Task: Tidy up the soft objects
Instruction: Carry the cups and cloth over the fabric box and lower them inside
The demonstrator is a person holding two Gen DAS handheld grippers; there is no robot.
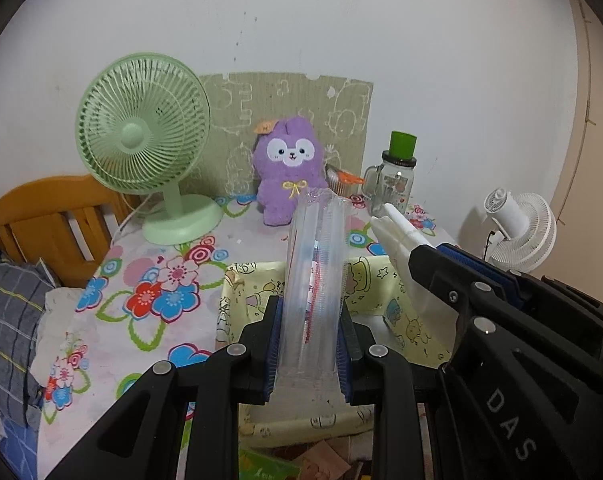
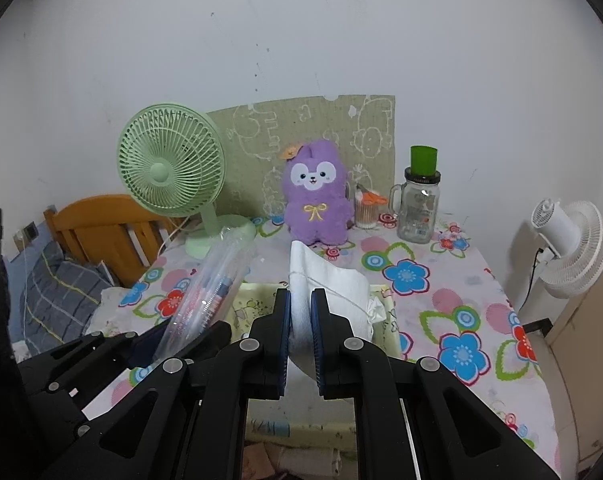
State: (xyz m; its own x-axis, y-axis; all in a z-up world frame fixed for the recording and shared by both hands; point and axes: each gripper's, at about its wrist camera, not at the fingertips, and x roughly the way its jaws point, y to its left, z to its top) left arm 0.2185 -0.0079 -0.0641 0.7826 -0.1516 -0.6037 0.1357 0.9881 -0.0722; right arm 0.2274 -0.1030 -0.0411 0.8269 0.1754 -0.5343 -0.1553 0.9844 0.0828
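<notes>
Left hand-held gripper clamped on clear plastic pack, right hand-held gripper pinching white cloth

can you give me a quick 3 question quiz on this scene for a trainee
1. True or false: the left gripper is shut on the clear plastic packet.
2. Multiple choice: what is the right gripper holding? A) the purple plush toy B) a white folded cloth C) the glass jar
3. Fill in: the purple plush toy sits on the table between the green fan and the ____ with the green lid.

Key
1. True. The packet is clamped between its pads, above the yellow fabric bin.
2. B. The white folded cloth is pinched in it; the plush sits untouched by the wall.
3. Glass jar.
</notes>
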